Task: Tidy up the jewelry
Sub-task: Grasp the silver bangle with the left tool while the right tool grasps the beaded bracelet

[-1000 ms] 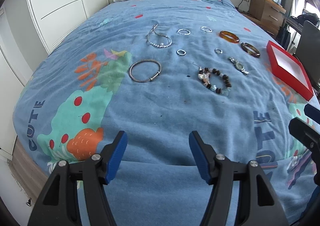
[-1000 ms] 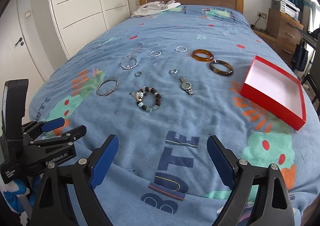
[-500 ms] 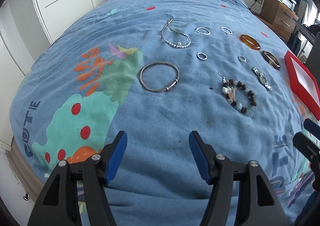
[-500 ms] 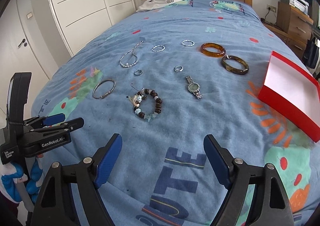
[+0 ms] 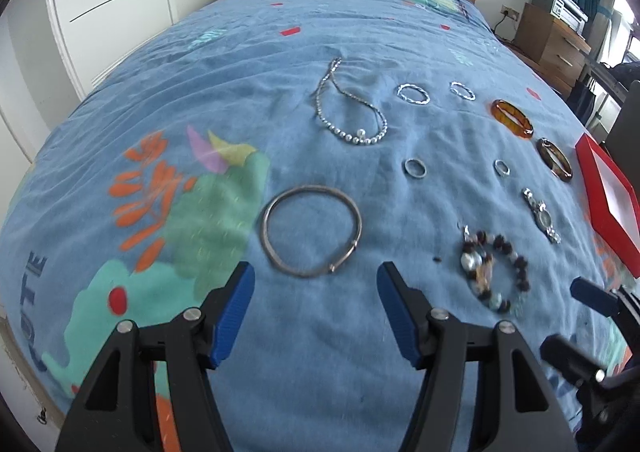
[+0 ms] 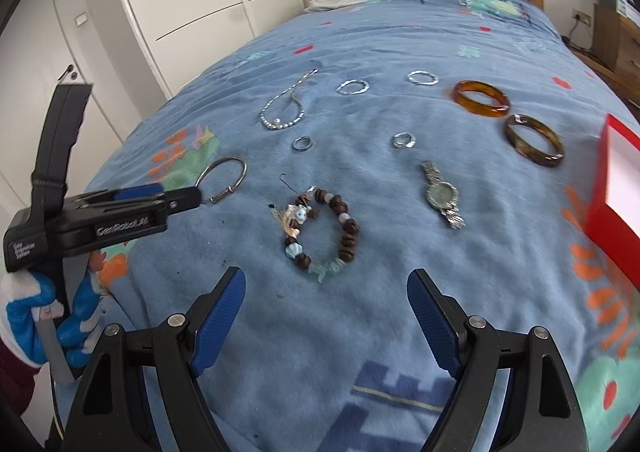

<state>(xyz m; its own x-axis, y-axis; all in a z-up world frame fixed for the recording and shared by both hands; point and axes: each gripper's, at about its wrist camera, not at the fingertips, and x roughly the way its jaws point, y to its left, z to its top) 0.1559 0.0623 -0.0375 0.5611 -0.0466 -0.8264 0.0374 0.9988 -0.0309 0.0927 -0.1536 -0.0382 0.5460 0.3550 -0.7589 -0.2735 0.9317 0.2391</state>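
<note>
Jewelry all loose on the bed, none boxed: silver bangle just ahead of left gripper; beaded bracelet before right gripper; both sets of fingers spread, empty; red box alongside, unfilled as far as visible.

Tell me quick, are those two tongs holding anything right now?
Left tongs: open, holding nothing, just short of the silver bangle.
Right tongs: open, holding nothing, just short of the beaded bracelet.
</note>
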